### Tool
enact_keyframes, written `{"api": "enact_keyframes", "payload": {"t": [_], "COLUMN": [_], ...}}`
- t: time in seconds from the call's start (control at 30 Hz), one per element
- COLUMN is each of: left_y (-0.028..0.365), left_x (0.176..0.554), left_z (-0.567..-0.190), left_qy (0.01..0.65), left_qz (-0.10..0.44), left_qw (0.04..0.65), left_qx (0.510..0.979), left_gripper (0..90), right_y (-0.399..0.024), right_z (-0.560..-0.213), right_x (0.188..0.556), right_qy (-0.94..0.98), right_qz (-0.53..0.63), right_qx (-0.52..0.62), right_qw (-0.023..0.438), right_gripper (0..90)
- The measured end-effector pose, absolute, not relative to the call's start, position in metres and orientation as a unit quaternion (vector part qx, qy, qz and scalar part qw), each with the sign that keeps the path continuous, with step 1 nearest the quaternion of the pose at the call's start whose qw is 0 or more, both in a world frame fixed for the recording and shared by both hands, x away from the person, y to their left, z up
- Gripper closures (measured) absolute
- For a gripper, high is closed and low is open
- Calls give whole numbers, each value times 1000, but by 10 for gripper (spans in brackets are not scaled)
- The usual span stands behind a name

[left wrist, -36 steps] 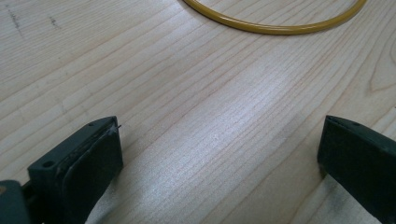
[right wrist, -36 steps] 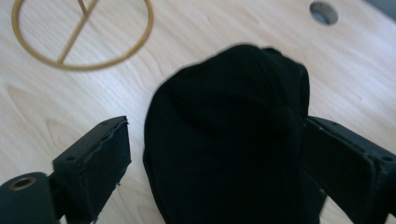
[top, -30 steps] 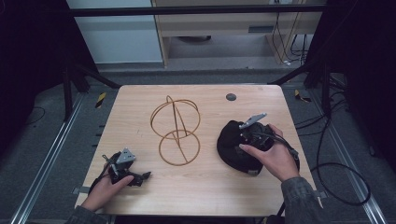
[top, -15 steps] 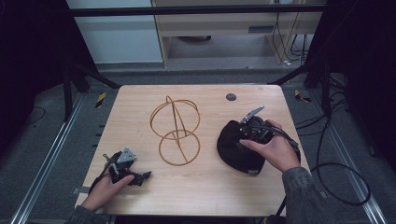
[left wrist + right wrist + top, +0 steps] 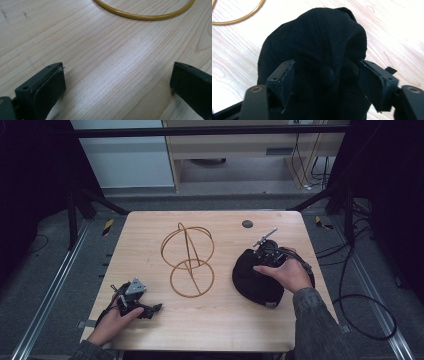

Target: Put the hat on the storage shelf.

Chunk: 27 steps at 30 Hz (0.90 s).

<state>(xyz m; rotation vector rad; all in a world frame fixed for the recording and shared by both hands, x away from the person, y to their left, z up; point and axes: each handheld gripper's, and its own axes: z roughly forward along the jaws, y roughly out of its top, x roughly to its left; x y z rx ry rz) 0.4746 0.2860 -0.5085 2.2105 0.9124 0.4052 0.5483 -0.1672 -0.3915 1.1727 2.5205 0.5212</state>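
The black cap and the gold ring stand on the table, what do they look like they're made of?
Black cap: soft matte woven fabric, probably cotton, judging by stitched seams, folds and a covered top button. Gold ring stand: thin, smooth, slightly glossy hoops, likely coated or brass-coloured metal wire, though painted plastic can't be excluded.

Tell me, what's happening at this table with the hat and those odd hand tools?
A person sits at a wooden table with a claw tool in each hand. The right claw is over a black cap, its jaws spread on either side of the cap's crown, not clamped on it. The left claw rests open near the table's front left corner, holding nothing. A gold wire stand made of rings stands between them, untouched.
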Motion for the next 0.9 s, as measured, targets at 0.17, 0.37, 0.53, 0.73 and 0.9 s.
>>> {"api": "enact_keyframes", "payload": {"t": [0.17,0.37,0.53,0.73,0.9], "left_y": [286,286,286,286,286], "left_x": [475,475,475,475,475], "left_z": [-508,-508,-508,-508,-508], "left_qy": [352,352,352,351,351], "left_qz": [156,156,157,156,156], "left_qw": [351,350,350,350,350], "left_qx": [854,854,854,854,854], "left_gripper": [0,0,0,0,0], "right_y": [-165,-163,-165,-173,-180], "right_z": [-395,-400,-399,-388,-371], "right_x": [553,558,558,551,543], "right_qy": [881,887,887,883,873], "right_qz": [179,164,168,191,227], "right_qx": [411,410,408,403,404], "right_qw": [149,135,134,145,150], "right_gripper": [389,651,753,776,778]}}
